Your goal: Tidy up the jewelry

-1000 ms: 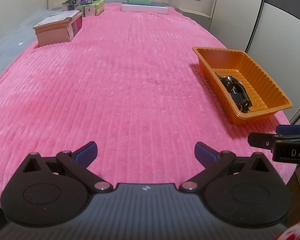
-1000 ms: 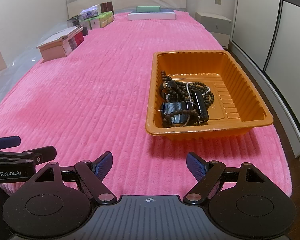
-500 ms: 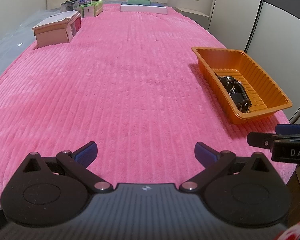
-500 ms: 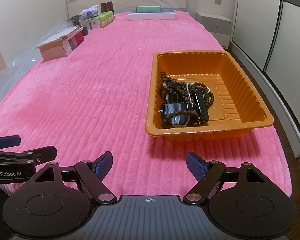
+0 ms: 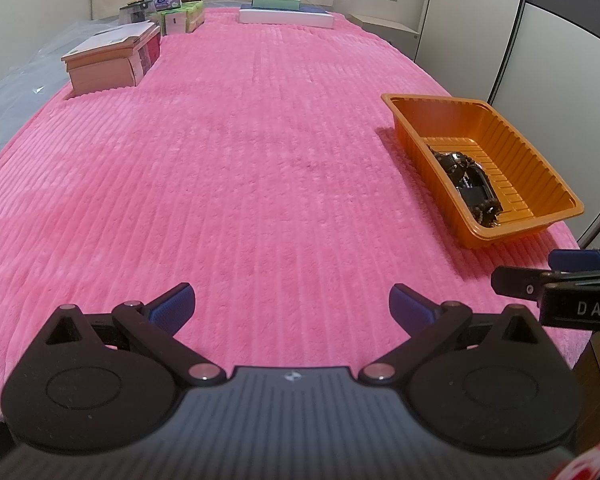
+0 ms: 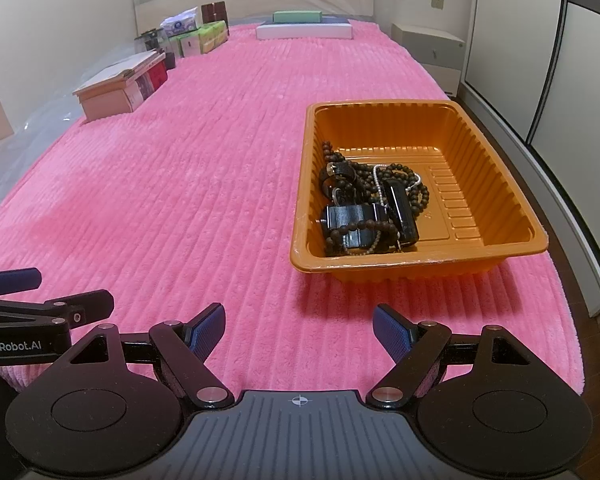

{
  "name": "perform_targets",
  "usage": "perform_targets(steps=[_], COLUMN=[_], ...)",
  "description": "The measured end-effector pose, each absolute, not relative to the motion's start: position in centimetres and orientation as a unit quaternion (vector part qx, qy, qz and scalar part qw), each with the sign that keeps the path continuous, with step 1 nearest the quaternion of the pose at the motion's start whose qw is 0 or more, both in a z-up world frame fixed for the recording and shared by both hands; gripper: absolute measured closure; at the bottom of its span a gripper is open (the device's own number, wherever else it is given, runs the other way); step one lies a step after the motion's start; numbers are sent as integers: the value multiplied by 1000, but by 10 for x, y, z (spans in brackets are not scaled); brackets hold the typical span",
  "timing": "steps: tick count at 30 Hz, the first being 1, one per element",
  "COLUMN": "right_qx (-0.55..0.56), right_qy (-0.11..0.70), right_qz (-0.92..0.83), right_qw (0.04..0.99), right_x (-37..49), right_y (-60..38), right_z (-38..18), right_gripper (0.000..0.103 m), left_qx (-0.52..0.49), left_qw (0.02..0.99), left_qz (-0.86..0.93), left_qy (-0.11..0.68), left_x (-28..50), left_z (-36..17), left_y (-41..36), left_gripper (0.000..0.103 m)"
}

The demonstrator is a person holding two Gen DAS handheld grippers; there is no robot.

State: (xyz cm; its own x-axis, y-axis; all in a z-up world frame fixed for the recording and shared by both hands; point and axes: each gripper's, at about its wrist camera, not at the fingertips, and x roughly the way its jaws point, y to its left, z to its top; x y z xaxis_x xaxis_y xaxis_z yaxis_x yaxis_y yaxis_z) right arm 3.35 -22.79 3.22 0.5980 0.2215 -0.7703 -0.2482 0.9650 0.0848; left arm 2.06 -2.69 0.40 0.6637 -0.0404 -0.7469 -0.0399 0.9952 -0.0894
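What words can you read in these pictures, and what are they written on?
"GenRobot.AI": white letters on the black left tool, seen from the right wrist view.
"DAS": white letters, cut off by the picture edge, on the black right tool, seen from the left wrist view.
Print on the far white tissue pack and green cardboard boxes: too small and blurred to read.

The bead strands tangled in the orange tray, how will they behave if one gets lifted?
The bead strands look limp, so one would probably dangle. They lie knotted with the dark watch-like pieces, so neighbours may drag along. The thin orange tray might shift.
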Motion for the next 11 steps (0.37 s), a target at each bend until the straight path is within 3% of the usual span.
perform_targets(steps=[11], right_qx=[-16], right_qy=[429], right_qz=[131], right_qw=[893], right_x=[34], right_y=[-228], right_z=[31], right_gripper=[22], left_qx=[-55], left_qw=[917], left_qz=[-2], left_qy=[395], left_x=[19], left_z=[7], left_y=[-21], left_gripper=[0])
